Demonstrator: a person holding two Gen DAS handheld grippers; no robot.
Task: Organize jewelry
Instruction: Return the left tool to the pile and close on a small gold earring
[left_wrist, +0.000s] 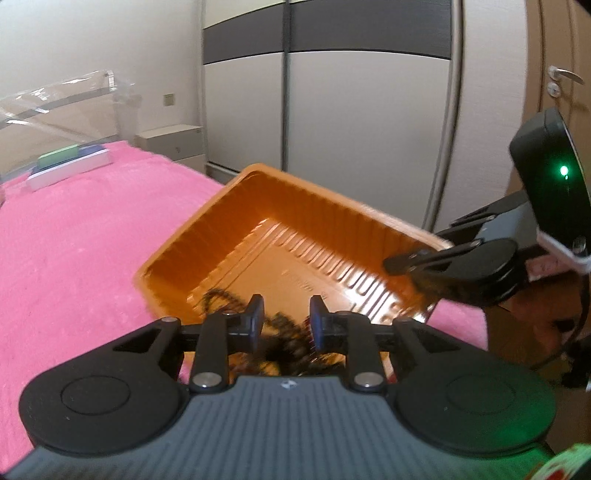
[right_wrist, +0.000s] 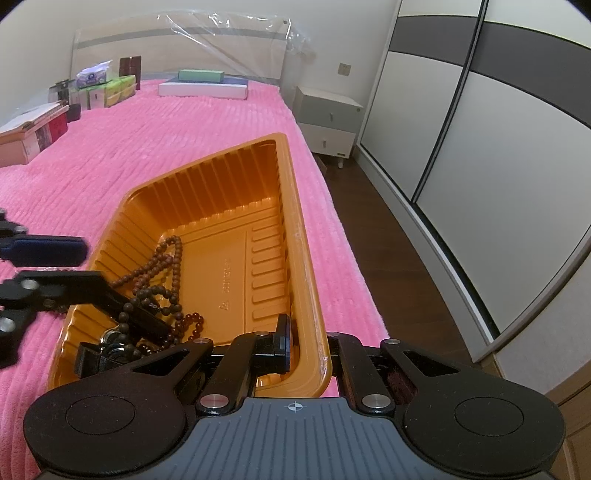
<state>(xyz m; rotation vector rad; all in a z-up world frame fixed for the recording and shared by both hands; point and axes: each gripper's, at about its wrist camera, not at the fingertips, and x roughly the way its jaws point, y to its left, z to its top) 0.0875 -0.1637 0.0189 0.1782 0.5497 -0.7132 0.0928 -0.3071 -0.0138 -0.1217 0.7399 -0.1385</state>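
right claw (right_wrist: 308, 350) is clamped on the near rim of the orange tray (right_wrist: 295, 236) to steady it on the pink bed (right_wrist: 147, 147), while the left claw (left_wrist: 286, 321) sits slightly spread over the bead strands (right_wrist: 162, 280) lying in the tray's near corner

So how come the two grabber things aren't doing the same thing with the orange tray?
The right gripper is pinched shut on the orange tray's rim, one finger inside and one outside. The left gripper has a gap between its jaws and reaches inside the tray, over the brown bead strings. Both are black, two-fingered, and angled downward.
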